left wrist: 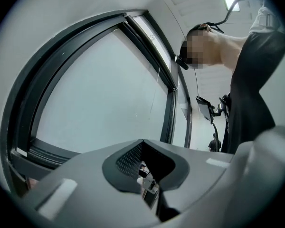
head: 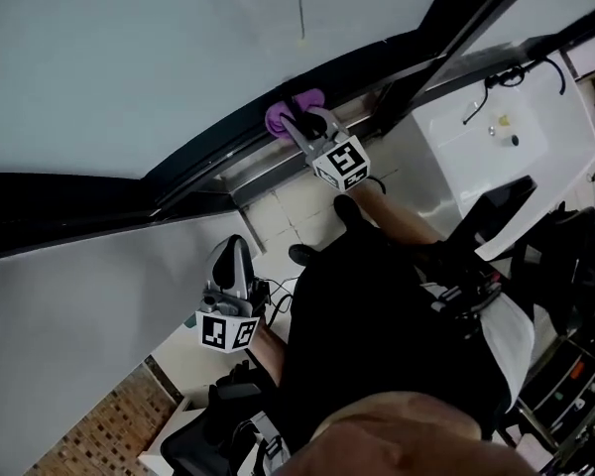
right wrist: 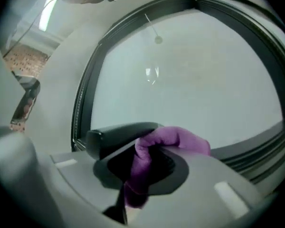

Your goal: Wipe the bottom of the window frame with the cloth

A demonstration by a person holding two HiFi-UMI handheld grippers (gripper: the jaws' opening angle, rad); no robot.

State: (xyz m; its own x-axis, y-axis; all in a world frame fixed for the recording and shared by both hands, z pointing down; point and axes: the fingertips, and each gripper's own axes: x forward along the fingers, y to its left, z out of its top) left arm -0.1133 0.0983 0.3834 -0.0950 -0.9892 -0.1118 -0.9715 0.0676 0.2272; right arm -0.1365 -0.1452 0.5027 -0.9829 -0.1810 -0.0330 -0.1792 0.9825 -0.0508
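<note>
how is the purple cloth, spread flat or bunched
Bunched: the cloth sits wadded in the shut right claw, at the window frame.

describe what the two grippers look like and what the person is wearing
Both the left gripper and right gripper have pale grey bodies with dark dotted pads inside, and each carries a white cube with black square markers. The person wears black clothing.

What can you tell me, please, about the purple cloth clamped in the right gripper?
The purple cloth looks like soft, fleecy fabric, bunched into a rounded wad. The right gripper has its jaws shut on it: one fold runs down between them, and the rest bulges past the tips. In the head view it sits against the dark bottom rail of the window frame, below the glass.
</note>
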